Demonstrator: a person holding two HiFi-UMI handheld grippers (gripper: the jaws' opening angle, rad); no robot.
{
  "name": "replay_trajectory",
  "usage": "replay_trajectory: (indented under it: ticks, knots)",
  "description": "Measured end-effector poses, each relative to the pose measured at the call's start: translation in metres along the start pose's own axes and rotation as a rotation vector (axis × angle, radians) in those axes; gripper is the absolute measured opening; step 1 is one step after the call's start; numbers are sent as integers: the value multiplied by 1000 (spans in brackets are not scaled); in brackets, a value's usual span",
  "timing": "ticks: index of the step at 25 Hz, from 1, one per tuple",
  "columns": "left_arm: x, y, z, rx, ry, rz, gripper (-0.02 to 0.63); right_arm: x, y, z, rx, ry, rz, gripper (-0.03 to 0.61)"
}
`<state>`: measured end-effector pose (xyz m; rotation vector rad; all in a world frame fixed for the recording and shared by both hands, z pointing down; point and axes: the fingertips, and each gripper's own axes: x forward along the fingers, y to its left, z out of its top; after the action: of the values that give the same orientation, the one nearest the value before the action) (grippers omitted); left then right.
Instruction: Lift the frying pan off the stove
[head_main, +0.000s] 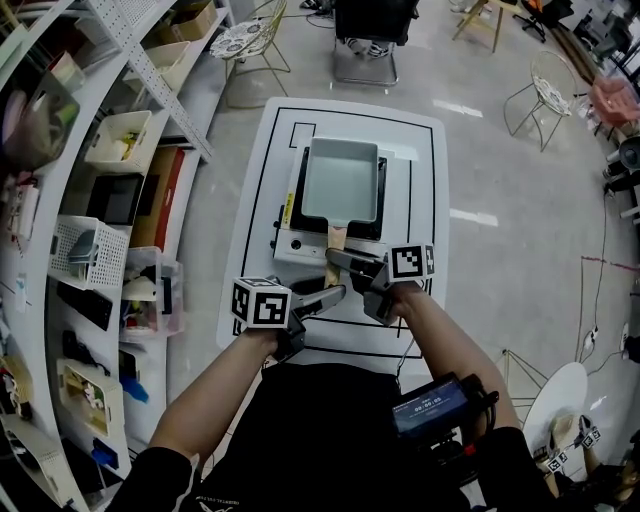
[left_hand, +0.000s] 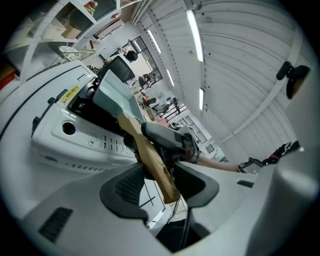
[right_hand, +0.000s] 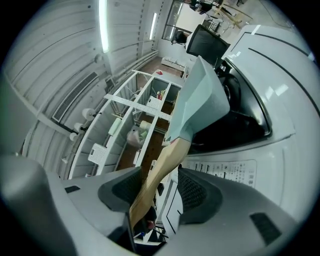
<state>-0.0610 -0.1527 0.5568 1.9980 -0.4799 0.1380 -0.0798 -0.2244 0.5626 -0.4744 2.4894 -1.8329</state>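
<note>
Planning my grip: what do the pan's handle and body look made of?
Handle: looks like bare wood, tan and matte with faint grain. Pan: probably coated metal, with a smooth pale grey-green surface and thin walls, but I can't confirm it.

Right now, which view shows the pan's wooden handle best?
The right gripper view: the wooden handle runs unhidden from the pan to its end between the right gripper's open jaws. In the left gripper view, the right gripper covers part of it. The head view shows only a short piece.

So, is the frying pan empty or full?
Empty: in the head view the frying pan shows a bare pale inside, nothing in it.
</note>
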Motion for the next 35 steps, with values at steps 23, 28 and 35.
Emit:
replay_trajectory:
  ticks: [23, 28, 35]
  knots:
    - [-2, -3, 0, -65, -34, -67, 164, 3, 5, -1, 45, 12, 44, 186]
    - [-2, -5, 0, -27, -26, -49, 163, 3, 10, 0, 24, 9, 64, 181]
    - [-5, -7, 6, 25, -19, -37, 160, 0, 15, 5, 21, -12, 86, 181]
